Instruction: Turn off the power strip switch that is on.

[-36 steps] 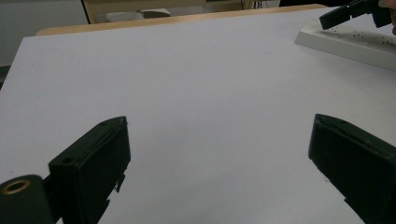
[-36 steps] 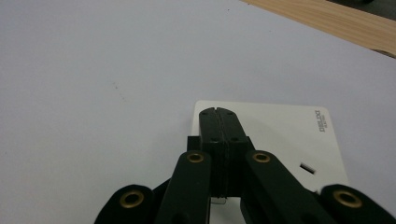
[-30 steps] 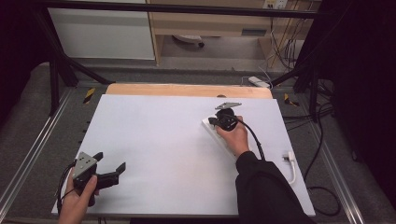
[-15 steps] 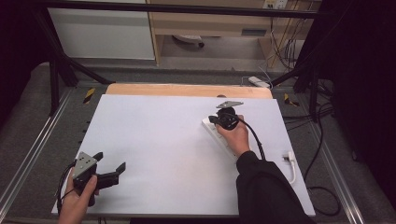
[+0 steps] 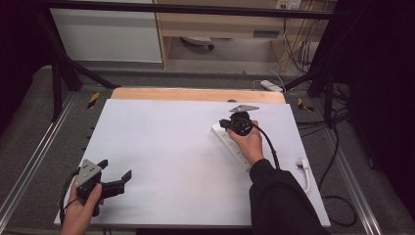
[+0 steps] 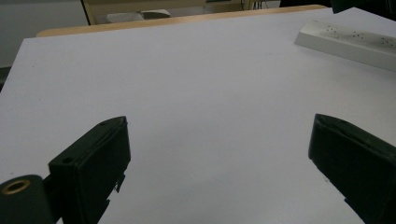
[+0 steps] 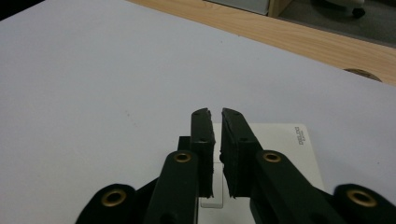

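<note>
White table (image 5: 161, 147): left tool (image 6: 219, 163) wide open; right tool (image 7: 214, 140) nearly closed, just parting, over power strip (image 7: 280, 140).

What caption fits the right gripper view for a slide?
Right gripper, jaws a narrow slit apart after just opening, nothing between them, above the white power strip.

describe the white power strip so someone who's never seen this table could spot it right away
Start at the white table top and go to its right half, under the person's right hand. The power strip lies flat there, a long white bar running diagonally. Its rows of socket holes distinguish it from the small white plug by the right edge.
</note>
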A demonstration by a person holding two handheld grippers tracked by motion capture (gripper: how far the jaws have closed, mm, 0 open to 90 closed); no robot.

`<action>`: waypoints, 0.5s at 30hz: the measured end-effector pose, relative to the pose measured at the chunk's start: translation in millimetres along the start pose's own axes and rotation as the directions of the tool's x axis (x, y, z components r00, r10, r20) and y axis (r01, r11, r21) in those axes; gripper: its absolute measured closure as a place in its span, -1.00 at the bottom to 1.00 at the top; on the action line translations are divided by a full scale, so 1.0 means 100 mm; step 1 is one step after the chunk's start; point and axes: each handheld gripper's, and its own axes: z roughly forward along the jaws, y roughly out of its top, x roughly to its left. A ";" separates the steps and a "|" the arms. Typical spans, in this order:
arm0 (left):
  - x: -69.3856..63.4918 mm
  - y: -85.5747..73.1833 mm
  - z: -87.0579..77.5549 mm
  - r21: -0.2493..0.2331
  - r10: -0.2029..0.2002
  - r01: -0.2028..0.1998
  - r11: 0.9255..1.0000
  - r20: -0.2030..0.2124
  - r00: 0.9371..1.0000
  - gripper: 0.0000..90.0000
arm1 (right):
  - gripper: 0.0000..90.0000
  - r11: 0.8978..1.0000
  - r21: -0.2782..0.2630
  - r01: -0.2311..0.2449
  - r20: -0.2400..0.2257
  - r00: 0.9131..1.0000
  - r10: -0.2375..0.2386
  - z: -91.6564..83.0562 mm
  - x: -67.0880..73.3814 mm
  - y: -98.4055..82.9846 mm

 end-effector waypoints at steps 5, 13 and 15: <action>0.00 0.00 0.00 0.001 -0.001 0.001 1.000 0.005 1.000 -0.88 | 0.46 1.000 -0.012 -0.029 0.008 1.000 0.029 -0.06 -0.02 -0.02; 0.00 0.00 0.00 0.002 -0.003 0.003 1.000 0.002 1.000 -0.88 | -0.13 0.998 -0.036 -0.052 0.015 0.998 0.053 -0.19 -0.05 0.00; 0.00 0.00 0.00 0.002 -0.004 0.004 1.000 0.002 1.000 -0.88 | -0.28 0.997 -0.043 -0.056 0.019 0.998 0.057 -0.22 -0.05 0.02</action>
